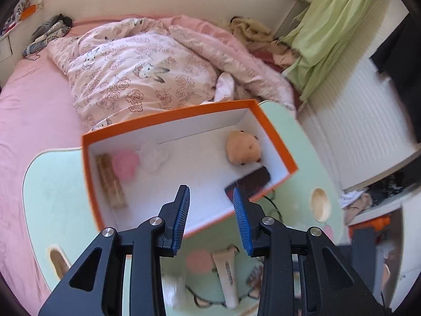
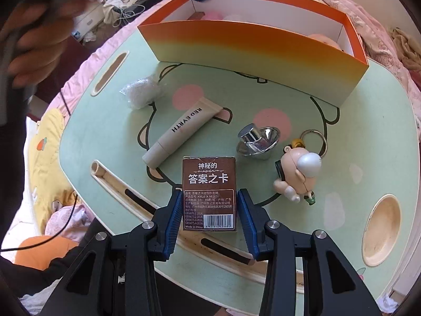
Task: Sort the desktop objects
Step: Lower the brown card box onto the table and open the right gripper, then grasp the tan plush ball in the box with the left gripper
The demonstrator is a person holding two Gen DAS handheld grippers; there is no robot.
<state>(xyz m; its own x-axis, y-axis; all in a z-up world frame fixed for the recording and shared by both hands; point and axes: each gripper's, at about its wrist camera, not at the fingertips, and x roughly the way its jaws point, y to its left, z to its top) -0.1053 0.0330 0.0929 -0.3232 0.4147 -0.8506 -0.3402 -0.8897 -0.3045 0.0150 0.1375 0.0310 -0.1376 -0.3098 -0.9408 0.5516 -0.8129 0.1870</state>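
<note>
1. Here, at the bottom centre of the right wrist view, the right gripper (image 2: 210,208) is seen straddling a brown card box (image 2: 210,193) that lies flat on the pale green table (image 2: 368,137); a blue pad stands at each long side, but whether the pads are pressing or only just beside the card box cannot be told.
2. The straddle across the narrow width is judged to be chosen so that the card box can be lifted cleanly toward the box beyond.
3. Just past it, toward the middle of the frame, three unsorted items are spread apart on the table: a cream tube (image 2: 181,134) lying on a slant at centre left, a shiny metal funnel (image 2: 256,142) at centre, and a small figure keychain (image 2: 297,173) to the right, its ring touching nothing else.
4. A crumpled clear wrapper (image 2: 140,93) is left at the middle left.
5. In the left wrist view, the left gripper (image 1: 211,202) is held released and empty at the lower centre, its jaws standing apart over the near wall of the orange box (image 1: 273,131).
6. Inside that box, items judged already sorted are seen: a dark phone (image 1: 250,181) at the right, a plush toy (image 1: 243,147) behind it, and a pink item (image 1: 125,163) beside a long brownish piece (image 1: 110,181) at the left.
7. A bed with pink floral bedding (image 1: 126,73) fills the upper frame beyond.
</note>
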